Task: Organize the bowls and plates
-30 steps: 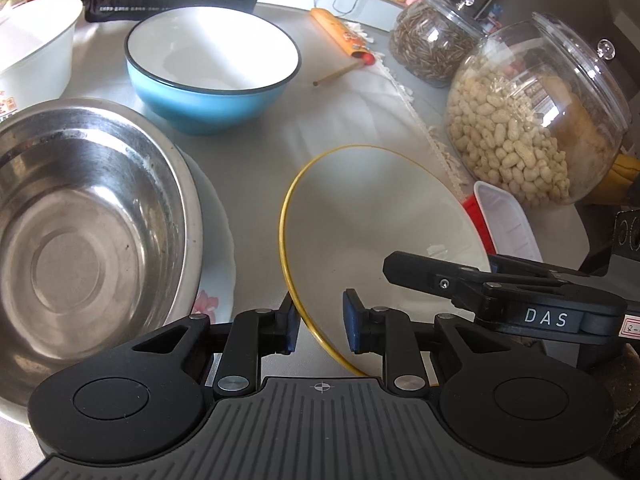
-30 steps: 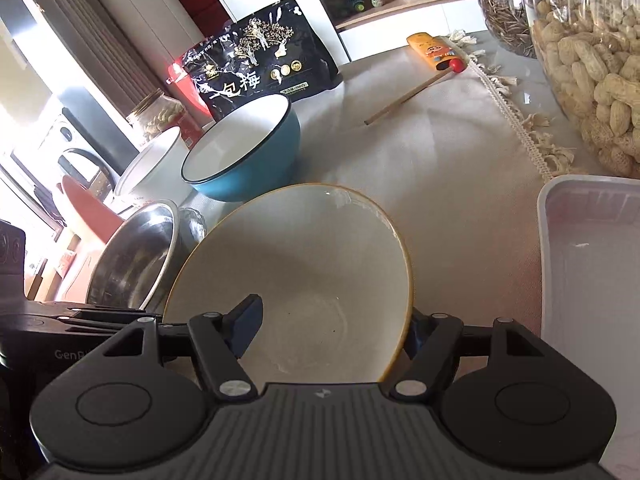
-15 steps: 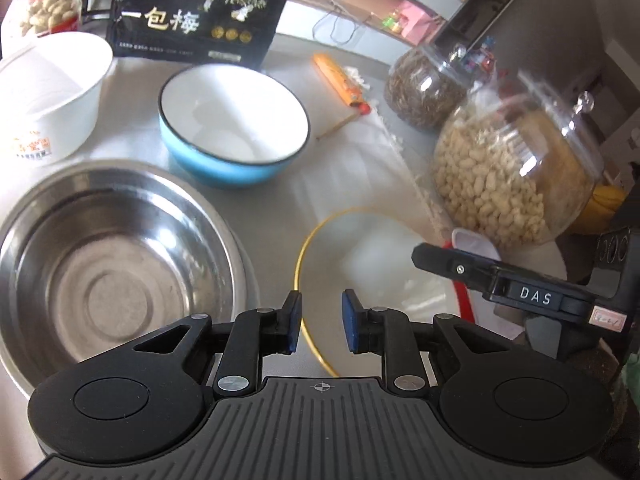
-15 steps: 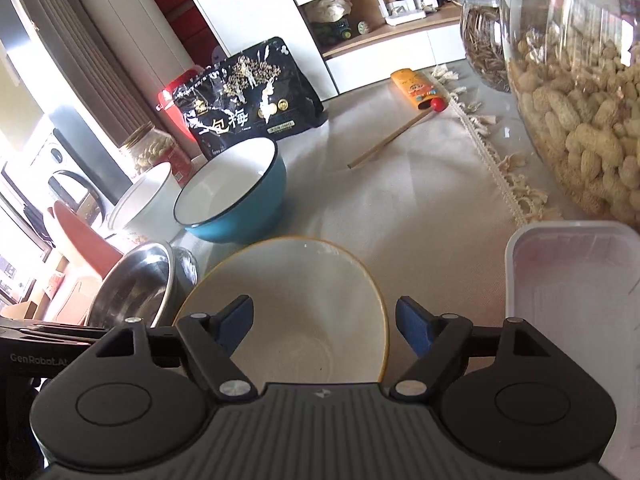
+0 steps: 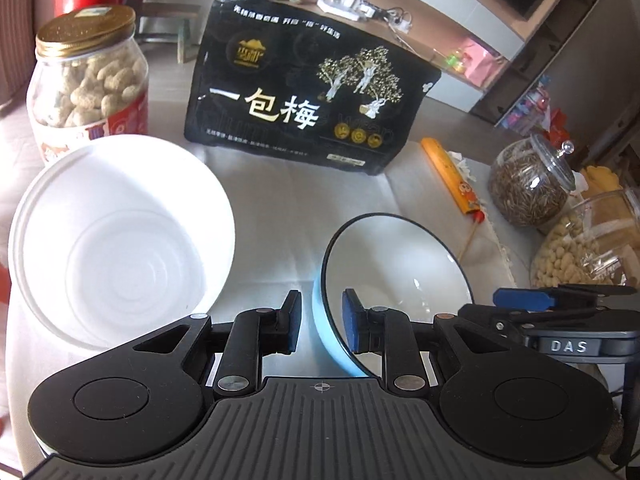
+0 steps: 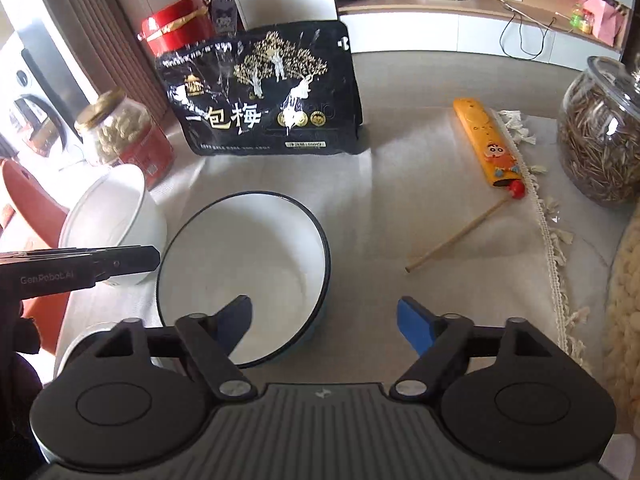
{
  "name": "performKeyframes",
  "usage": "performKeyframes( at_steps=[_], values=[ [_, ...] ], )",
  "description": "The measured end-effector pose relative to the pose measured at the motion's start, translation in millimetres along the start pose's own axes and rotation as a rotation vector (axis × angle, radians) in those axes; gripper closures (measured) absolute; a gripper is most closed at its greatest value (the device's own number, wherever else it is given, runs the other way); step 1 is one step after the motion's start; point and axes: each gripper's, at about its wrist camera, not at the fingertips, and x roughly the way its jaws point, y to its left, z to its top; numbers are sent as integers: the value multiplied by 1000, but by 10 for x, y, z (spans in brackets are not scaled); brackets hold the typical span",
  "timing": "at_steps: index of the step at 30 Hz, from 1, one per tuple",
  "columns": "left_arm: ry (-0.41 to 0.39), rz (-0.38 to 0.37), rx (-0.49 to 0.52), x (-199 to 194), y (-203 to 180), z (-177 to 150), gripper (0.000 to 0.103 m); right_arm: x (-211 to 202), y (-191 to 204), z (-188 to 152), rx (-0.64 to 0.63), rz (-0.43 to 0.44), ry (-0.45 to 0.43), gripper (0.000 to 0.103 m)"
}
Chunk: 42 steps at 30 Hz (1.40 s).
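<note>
A blue bowl (image 5: 394,270) with a white inside and dark rim sits on the cloth; it also shows in the right wrist view (image 6: 244,280). My left gripper (image 5: 320,320) is open a little, with one finger on each side of the bowl's near rim, not clamped. My right gripper (image 6: 324,320) is wide open and empty; its left finger hangs over the bowl's near right part. A white plastic bowl (image 5: 120,240) stands to the left, seen also in the right wrist view (image 6: 112,220).
A black snack bag (image 5: 308,100) stands behind the bowls. A peanut jar (image 5: 86,80) is at back left. A seed jar (image 6: 600,136), an orange packet (image 6: 490,148) and a wooden stick (image 6: 456,236) lie to the right. A large peanut jar (image 5: 588,248) is at far right.
Both grippers have moved forward, away from the yellow-rimmed bowl and steel bowl, which are out of view. The left gripper now straddles the blue bowl's rim; the right has opened wider.
</note>
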Motion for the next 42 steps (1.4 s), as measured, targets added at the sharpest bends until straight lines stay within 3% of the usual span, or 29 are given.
performKeyframes(
  at_steps=[3,8,13,19,28,34,38,41,42],
  values=[
    [16,-24,-31,55,77,2,78,290,128,139,-35,-49,72,48],
    [35,-33,-34,191,70,5,78,634,114,182,71,10,171,53],
    [68,-44,-17,367,0,-36,77,665,139,116,82,20,170,53],
    [54,-5,33,394,-93,-80,77,592,103,97,92,64,168,53],
    [86,-40,35,371,-141,-140,77,556,-3,85,103,49,165,51],
    [47,-44,44,247,-128,-110,79,763,-70,53,152,44,228,33],
    [-26,-11,67,49,-128,-43,79,805,-65,74,159,81,240,16],
    [-37,-11,58,4,-91,-11,79,878,-17,103,131,120,274,0],
    [-37,-11,56,5,-76,-4,79,899,1,114,121,125,286,0]
  ],
)
